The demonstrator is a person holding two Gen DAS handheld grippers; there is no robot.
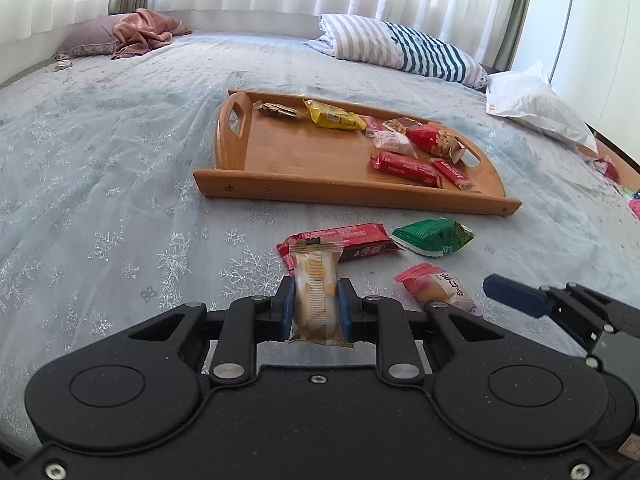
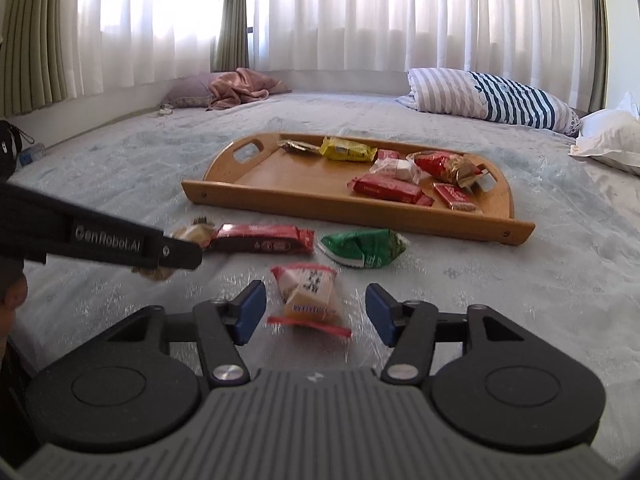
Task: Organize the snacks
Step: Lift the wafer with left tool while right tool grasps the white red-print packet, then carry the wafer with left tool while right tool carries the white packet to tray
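My left gripper [image 1: 316, 300] is shut on a clear-wrapped yellow wafer snack [image 1: 314, 292], held just above the bedspread. My right gripper [image 2: 316, 312] is open, its blue pads on either side of a red-edged biscuit packet [image 2: 308, 296] lying on the bed; that packet also shows in the left wrist view [image 1: 438, 288]. A long red bar [image 2: 262, 238] and a green packet [image 2: 364, 246] lie on the bed in front of a wooden tray [image 2: 280, 196]. The tray holds several snacks, among them a yellow packet [image 2: 346, 149] and red packets [image 2: 386, 188].
A striped pillow [image 2: 492, 96] and a white plastic bag [image 2: 612, 140] lie at the far right of the bed. A pink cloth on a mauve pillow [image 2: 236, 86] sits at the far left. Curtains hang behind. The left gripper's arm [image 2: 100, 238] crosses the left side.
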